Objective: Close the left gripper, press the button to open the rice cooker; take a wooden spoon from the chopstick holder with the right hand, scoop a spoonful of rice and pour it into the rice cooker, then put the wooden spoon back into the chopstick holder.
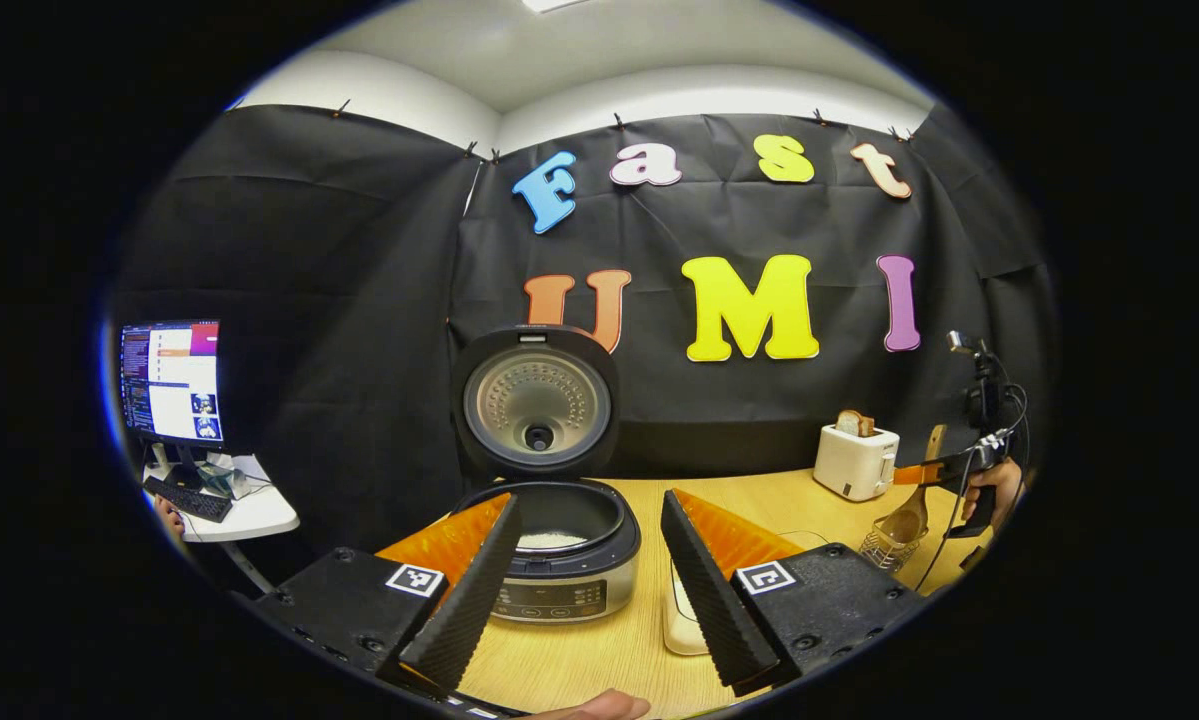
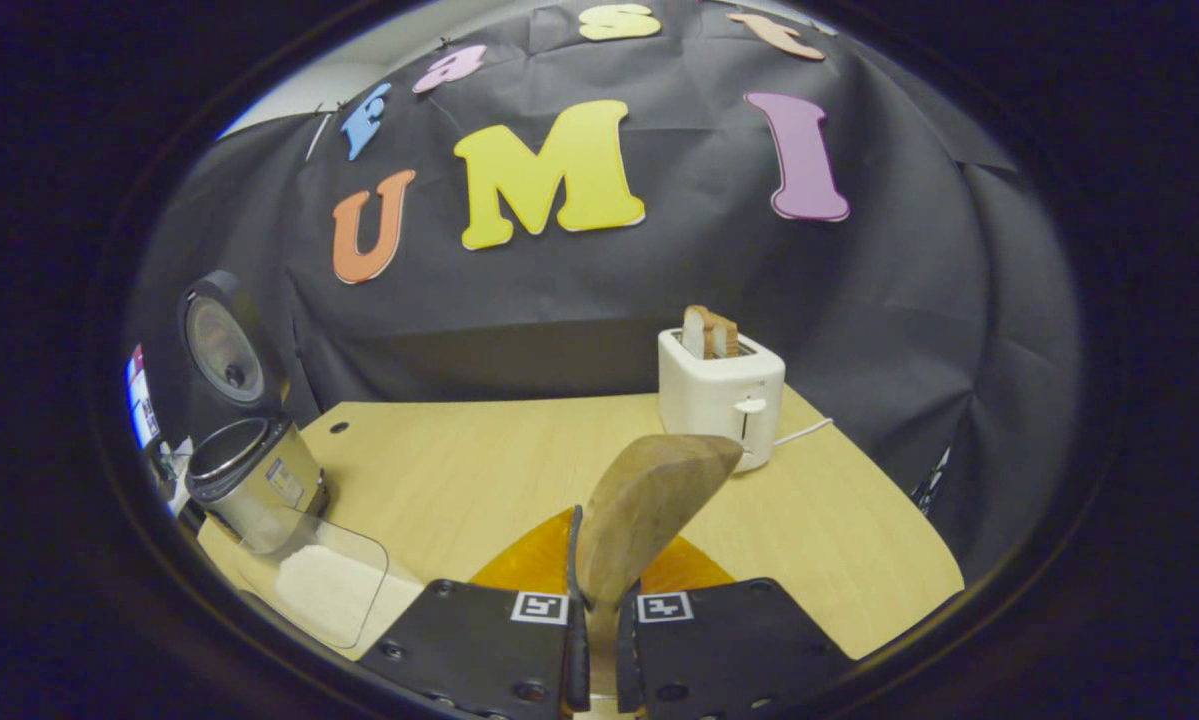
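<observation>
**Rice cooker open, wooden spoon in the right tool**

The rice cooker [image 1: 559, 560] stood on the table [image 1: 599, 650] with its lid [image 1: 537, 400] raised upright behind the pot. In the left gripper view a low layer of white rice [image 1: 551, 540] lay at the bottom of the inner pot. In the right gripper view the same cooker [image 2: 249, 470] stood at the table's far left, lid up.

The right tool [image 2: 599, 610] was clenched on the wooden spoon [image 2: 649, 510], both fingers pressing its handle; the spoon's bowl rose ahead of the fingers, tilted to the right. Whether any rice lay in it could not be told. In the left gripper view that tool [image 1: 934, 470] showed farther off at the right, held in a hand [image 1: 994, 485], with the spoon [image 1: 909, 515] hanging down so that its bowl was at the mouth of the wire chopstick holder [image 1: 889, 545].

The left tool [image 1: 589, 580] was released, its fingers spread wide on either side of the cooker and touching nothing.

A clear container [image 2: 324, 580] holding white rice stood just beside the cooker in the right gripper view. Farther back stood a white toaster [image 2: 721, 395] with slices of bread [image 2: 711, 333] standing in its slots. A monitor [image 1: 171, 380] and keyboard [image 1: 187, 497] sat on a small side table [image 1: 249, 515] to the left.
</observation>
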### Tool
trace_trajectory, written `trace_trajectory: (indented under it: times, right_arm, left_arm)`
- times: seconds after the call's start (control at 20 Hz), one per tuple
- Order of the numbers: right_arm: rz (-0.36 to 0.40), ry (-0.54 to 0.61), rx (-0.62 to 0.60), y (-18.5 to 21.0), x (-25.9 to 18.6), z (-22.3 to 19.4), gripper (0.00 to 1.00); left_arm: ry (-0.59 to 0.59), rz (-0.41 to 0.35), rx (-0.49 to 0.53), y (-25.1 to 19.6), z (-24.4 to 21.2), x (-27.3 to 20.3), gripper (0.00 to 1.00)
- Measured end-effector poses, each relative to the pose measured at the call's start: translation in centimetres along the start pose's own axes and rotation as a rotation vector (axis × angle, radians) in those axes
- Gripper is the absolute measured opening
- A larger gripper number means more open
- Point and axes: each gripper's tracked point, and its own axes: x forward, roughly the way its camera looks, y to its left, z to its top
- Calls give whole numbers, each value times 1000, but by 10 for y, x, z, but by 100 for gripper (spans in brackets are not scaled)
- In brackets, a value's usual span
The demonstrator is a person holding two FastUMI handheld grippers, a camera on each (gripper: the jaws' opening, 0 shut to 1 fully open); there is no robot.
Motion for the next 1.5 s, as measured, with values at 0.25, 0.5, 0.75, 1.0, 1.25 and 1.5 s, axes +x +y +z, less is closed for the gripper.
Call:
trace_trajectory:
  times: [0.25, 0.5, 0.75, 1.0, 1.25, 1.5]
  right_arm:
    - [11, -76, -38, 22, -36, 28, 11]
    - [65, -125, -79, 61, -67, 43, 10]
    - [138, -155, -150, 114, -89, 47, 10]
    - [194, -143, -176, 162, -90, 37, 10]
    - [213, -113, -187, 192, -74, 18, 9]
    - [173, -126, -169, 205, -52, 7, 12]
  left_arm:
    - [30, 26, -14, 10, -7, 5, 91]
    - [40, 39, -12, 16, -9, 6, 90]
    - [42, 27, 3, 16, -10, 5, 90]
    - [44, 33, 6, 19, -11, 7, 90]
    - [50, 69, 45, 24, -12, 7, 90]
    - [54, 62, 47, 25, -13, 8, 90]
